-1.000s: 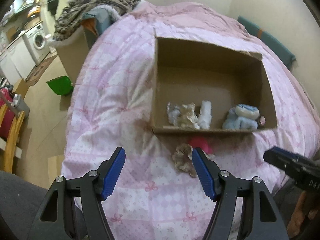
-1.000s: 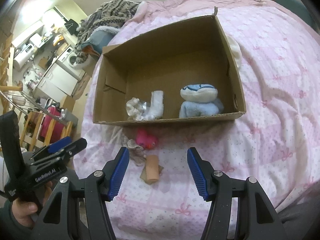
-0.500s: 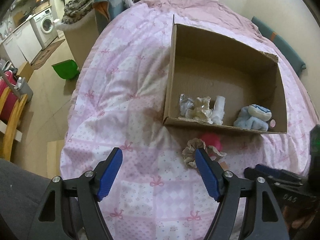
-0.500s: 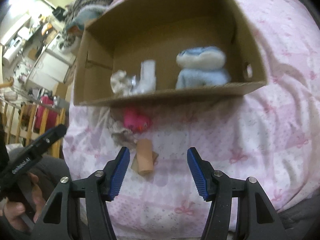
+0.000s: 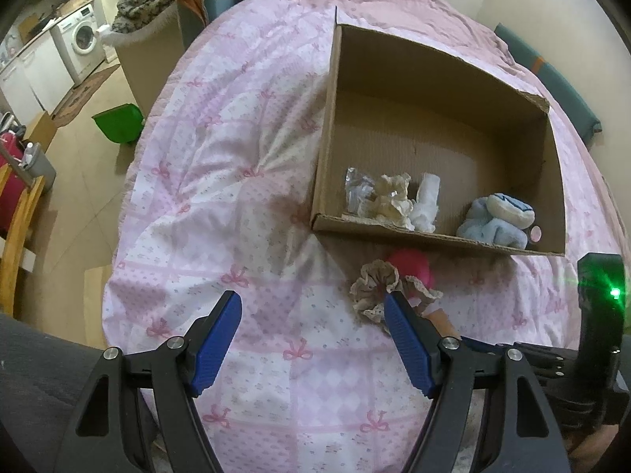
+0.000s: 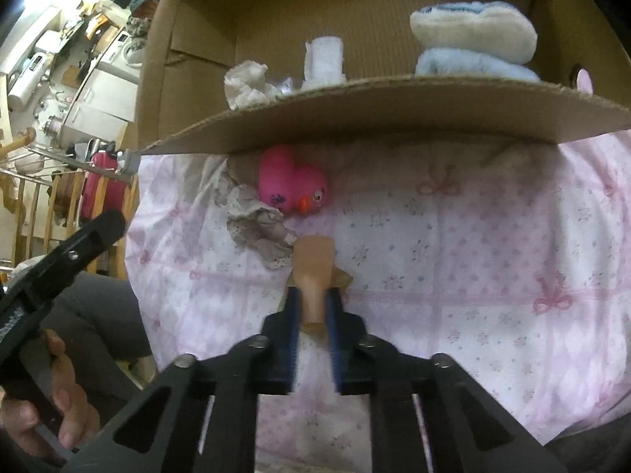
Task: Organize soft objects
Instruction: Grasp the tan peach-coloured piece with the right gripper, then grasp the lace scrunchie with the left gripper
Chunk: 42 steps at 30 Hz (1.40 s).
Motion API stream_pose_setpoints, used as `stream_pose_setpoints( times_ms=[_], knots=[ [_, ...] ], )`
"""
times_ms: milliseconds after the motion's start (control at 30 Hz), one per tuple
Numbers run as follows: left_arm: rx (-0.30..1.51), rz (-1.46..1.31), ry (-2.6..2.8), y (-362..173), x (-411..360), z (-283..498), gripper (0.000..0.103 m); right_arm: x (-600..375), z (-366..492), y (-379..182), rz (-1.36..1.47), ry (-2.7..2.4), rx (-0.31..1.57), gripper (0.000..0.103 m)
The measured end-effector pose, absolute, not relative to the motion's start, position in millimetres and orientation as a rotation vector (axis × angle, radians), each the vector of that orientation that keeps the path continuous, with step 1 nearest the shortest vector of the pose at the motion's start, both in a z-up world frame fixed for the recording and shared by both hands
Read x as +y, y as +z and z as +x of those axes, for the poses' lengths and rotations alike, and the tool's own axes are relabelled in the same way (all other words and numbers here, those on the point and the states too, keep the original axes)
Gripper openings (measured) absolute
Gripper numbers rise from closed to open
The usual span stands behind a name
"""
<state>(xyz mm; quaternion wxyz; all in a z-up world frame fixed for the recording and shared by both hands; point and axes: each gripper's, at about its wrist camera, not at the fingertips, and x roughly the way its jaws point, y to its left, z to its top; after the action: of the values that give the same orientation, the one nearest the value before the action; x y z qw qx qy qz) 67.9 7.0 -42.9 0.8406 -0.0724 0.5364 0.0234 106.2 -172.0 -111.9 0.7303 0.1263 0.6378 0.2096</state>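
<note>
A pink patterned quilt (image 5: 221,181) covers the bed, and an open cardboard box (image 5: 398,232) sits on it. Inside the box, along its near wall, lie a pale blue plush toy (image 5: 499,220), a white rolled cloth (image 5: 428,201), a cream frilled scrunchie (image 5: 392,199) and a crinkled clear wrapper (image 5: 357,189). The same plush toy (image 6: 473,43) and white roll (image 6: 324,63) show over the box edge (image 6: 394,106) in the right wrist view.

On the quilt just outside the near wall sits a pink rubber duck (image 6: 294,187), touching a beige lace scrunchie (image 6: 258,232) at its left. Just in front of them lies a tan rolled bandage (image 6: 314,264).

The right gripper (image 6: 313,307) has its 2 blue fingers pressed together on the near end of the bandage, whose far end sticks out toward the duck. The left gripper (image 5: 311,307) hangs above the quilt with its jaws wide apart and nothing between them; its right finger (image 5: 406,339) overlaps the lace scrunchie (image 5: 378,287) in view.
</note>
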Motion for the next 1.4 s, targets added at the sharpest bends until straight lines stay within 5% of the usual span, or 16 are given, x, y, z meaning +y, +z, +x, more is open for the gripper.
stream_pose_setpoints(
  times_ms=[400,1000,1033,1100,1167,1400],
  knots=[
    [1.207,-0.179,-0.043,-60,-6,68,0.073,-209,84,-62,0.363,0.397,1.242,0.007],
    [1.302,-0.114,-0.076,-131,-56,110,0.072,-224,87,-72,0.416,0.378,1.259,0.007],
    [1.292,-0.116,-0.081,-131,-57,111,0.070,-224,88,-72,0.415,0.377,1.259,0.007],
    [1.276,-0.101,-0.100,-129,-57,111,0.037,-223,88,-72,0.415,0.379,1.259,0.007],
    [1.294,-0.111,-0.116,-130,-58,112,0.016,-223,88,-72,0.411,0.378,1.260,0.007],
    [1.288,-0.136,-0.119,-125,-53,97,0.013,-219,88,-73,0.400,0.374,1.260,0.007]
  ],
)
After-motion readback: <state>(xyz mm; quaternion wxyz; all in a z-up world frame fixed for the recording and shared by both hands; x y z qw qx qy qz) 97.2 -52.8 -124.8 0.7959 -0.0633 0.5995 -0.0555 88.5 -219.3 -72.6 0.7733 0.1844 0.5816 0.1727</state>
